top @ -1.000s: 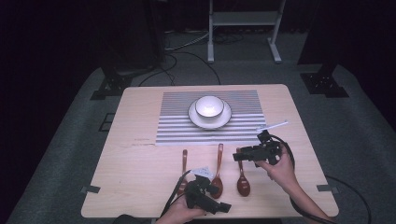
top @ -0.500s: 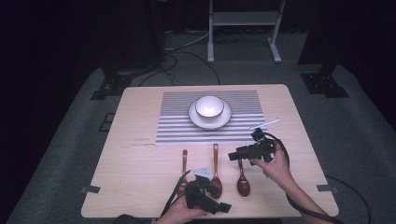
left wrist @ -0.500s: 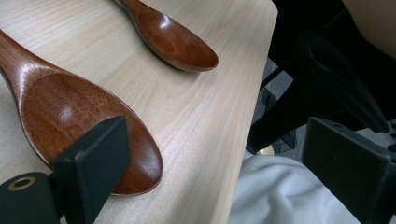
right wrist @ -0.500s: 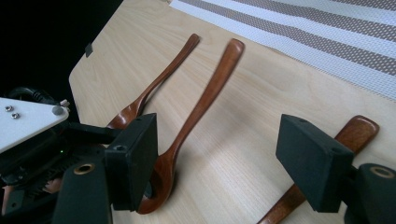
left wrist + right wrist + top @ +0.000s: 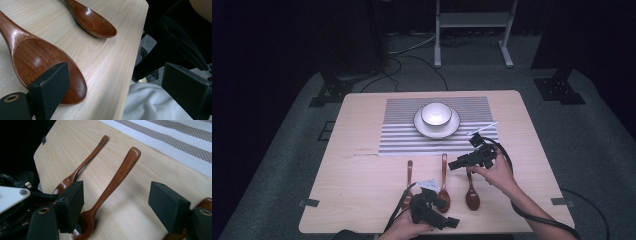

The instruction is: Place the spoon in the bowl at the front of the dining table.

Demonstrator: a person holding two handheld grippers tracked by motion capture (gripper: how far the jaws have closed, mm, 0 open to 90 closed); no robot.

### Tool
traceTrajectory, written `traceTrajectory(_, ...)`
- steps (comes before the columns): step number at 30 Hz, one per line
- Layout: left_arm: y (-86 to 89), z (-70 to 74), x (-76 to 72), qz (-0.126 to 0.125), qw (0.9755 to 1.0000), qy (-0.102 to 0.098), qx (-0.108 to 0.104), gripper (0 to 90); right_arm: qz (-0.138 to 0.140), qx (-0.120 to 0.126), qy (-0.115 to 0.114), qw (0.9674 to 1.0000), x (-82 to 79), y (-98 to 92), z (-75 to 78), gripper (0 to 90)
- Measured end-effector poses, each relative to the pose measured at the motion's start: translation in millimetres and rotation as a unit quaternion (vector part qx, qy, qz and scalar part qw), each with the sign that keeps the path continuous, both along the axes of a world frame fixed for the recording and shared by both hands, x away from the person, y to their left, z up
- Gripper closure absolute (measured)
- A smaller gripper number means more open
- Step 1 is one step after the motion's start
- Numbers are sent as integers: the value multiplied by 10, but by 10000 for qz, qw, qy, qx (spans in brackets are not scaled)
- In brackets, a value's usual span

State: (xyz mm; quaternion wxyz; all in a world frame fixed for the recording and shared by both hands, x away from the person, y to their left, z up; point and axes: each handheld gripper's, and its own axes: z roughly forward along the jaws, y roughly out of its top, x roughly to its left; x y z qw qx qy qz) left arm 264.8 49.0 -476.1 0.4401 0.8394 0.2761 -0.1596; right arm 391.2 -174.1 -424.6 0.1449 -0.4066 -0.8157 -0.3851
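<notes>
Three brown wooden spoons lie side by side near the table's front: left spoon (image 5: 409,176), middle spoon (image 5: 443,182), right spoon (image 5: 471,194). My right gripper (image 5: 455,165) hovers open just right of the middle spoon's handle. In the right gripper view the gripper (image 5: 118,206) has the middle spoon (image 5: 117,177) running up between its jaws, apart from both, with the left spoon (image 5: 85,162) beyond. My left gripper (image 5: 450,220) is open at the front edge. In the left gripper view the gripper (image 5: 117,90) is beside the middle spoon's bowl (image 5: 37,62), with the right spoon's bowl (image 5: 96,23) farther off.
A white bowl (image 5: 435,114) on a white plate (image 5: 452,128) stands on a striped placemat (image 5: 402,135) at the back of the table. The table's front edge (image 5: 130,82) is close to my left gripper, with pale cloth (image 5: 147,102) below it.
My right gripper has moved left, toward the middle spoon's handle. The left gripper and the spoons have stayed put.
</notes>
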Motion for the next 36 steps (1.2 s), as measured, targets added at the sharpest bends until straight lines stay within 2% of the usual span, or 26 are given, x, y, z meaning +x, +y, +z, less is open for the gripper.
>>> traceTrajectory(1,1,0,0,3,10000,-2,1,69,40,-69,27,10000,24,63,-12,276)
traceTrajectory(10,1,0,-1,2,10000,1,-3,69,18,-229,69,9997,123,224,-80,314)
traceTrajectory(16,2,-1,0,0,10000,4,-8,69,-41,-336,79,9994,174,288,-114,394)
traceTrajectory(19,2,0,0,-3,10000,-8,-1,69,-77,-384,61,9992,199,315,-135,475)
traceTrajectory(21,2,0,0,-3,10000,-7,-1,69,-86,-398,67,9991,204,320,-139,484)
traceTrajectory(24,4,-1,2,-5,10000,-2,-8,69,-120,-436,62,9990,221,338,-160,550)
traceTrajectory(28,10,-3,8,7,10000,46,-39,69,-178,-446,77,9988,226,336,-170,638)
traceTrajectory(35,21,2,12,32,10000,47,-21,68,-229,-334,160,9991,240,335,-177,666)
traceTrajectory(36,37,18,20,72,10000,42,-25,67,-240,-287,185,9991,243,339,-168,694)
